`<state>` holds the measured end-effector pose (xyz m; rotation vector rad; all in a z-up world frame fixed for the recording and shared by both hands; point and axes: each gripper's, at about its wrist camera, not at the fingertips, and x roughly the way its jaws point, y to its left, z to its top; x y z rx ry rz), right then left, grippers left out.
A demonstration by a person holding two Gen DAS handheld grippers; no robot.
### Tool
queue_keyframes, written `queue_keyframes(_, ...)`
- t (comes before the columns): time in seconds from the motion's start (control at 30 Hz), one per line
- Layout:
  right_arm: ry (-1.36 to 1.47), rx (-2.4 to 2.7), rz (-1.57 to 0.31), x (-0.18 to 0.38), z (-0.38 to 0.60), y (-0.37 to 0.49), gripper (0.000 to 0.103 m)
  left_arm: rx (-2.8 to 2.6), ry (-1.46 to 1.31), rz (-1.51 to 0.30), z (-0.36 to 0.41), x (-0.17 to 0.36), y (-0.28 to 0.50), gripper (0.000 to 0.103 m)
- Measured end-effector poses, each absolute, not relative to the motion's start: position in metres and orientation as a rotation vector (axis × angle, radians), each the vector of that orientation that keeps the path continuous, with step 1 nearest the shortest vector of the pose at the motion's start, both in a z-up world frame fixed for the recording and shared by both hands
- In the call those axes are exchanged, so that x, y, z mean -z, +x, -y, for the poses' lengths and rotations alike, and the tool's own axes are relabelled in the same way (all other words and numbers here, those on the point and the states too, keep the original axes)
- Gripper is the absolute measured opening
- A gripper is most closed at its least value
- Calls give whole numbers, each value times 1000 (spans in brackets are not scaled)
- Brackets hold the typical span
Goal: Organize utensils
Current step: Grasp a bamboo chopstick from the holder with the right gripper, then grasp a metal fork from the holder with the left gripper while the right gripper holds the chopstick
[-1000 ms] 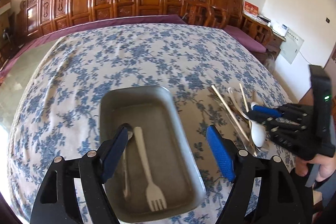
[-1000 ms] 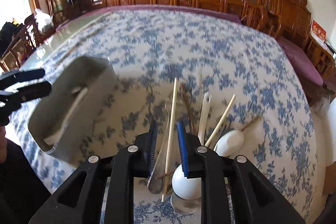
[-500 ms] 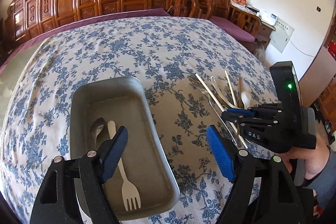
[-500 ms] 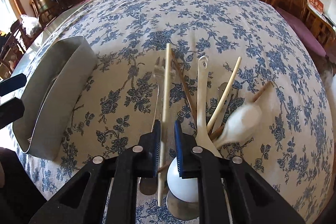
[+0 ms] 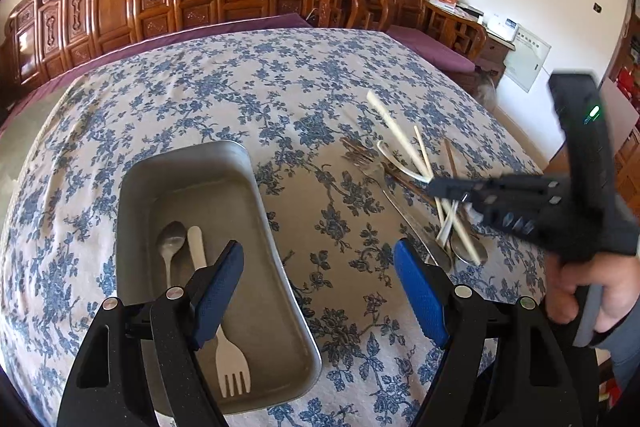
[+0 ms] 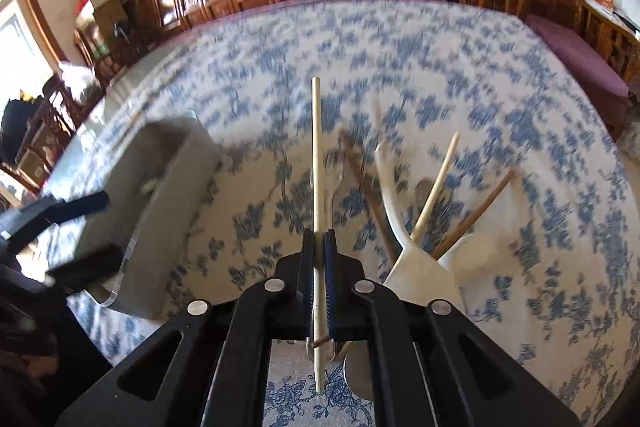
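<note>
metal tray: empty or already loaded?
Loaded. The metal tray holds a metal spoon and a pale fork lying on its floor; the rest is bare.

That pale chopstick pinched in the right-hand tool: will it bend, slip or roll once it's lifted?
The pale chopstick looks straight and rigid, so it probably won't bend. The right gripper has just closed on it near one end, leaving most of it sticking out, so it may pivot. It looks thin and smooth, so it might roll if dropped on the tablecloth.
</note>
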<state>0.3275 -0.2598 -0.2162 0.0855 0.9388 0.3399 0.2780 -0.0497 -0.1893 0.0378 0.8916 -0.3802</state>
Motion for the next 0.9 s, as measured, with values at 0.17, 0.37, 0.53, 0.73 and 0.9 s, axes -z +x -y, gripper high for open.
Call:
queue_keyframes(0.17,105,-350,-883,190,275,323,6,373,32,-883,52,188,276,74)
queue_keyframes(0.37,96,-347,-861,177,295,316,6,354,29,-865,61,180,274,74)
queue_keyframes(0.53,72,-316,-867,186,320,308,6,345,45,-883,76,179,277,74)
queue_keyframes(0.73,76,-289,-865,196,347,297,6,348,64,-931,99,190,282,74)
queue_keyframes(0.9,80,-265,-867,202,362,296,6,355,33,-1011,118,214,298,67)
